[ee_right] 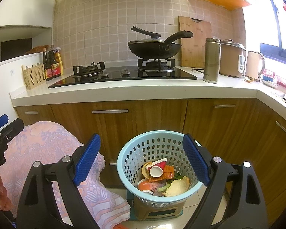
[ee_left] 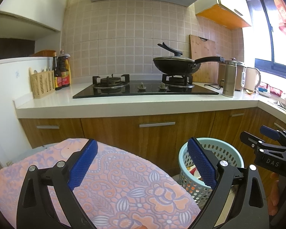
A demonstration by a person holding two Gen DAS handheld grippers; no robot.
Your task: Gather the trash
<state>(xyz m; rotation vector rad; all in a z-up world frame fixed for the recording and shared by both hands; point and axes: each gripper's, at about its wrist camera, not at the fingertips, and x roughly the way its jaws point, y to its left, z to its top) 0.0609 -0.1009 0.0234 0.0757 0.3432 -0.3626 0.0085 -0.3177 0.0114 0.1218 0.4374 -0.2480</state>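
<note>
A light blue perforated basket (ee_right: 143, 148) stands on a small brown stool (ee_right: 158, 210) on the floor in front of the wooden cabinets. Inside lie trash items: a red and white cup (ee_right: 157, 168), orange wrappers (ee_right: 166, 173), a bread piece (ee_right: 178, 186) and green scraps. My right gripper (ee_right: 142, 162) is open and empty, just above and in front of the basket. My left gripper (ee_left: 143, 164) is open and empty over a pink patterned cloth (ee_left: 112, 181); the basket (ee_left: 225, 152) is to its right. The right gripper (ee_left: 265, 141) shows at the left view's right edge.
The pink cloth (ee_right: 47, 148) covers a surface left of the basket. Above is a white countertop (ee_right: 124, 89) with a gas hob, a black wok (ee_right: 154, 47), a steel flask (ee_right: 211, 61), a rice cooker (ee_right: 232, 57), a kettle, sauce bottles (ee_right: 53, 63) and a utensil holder.
</note>
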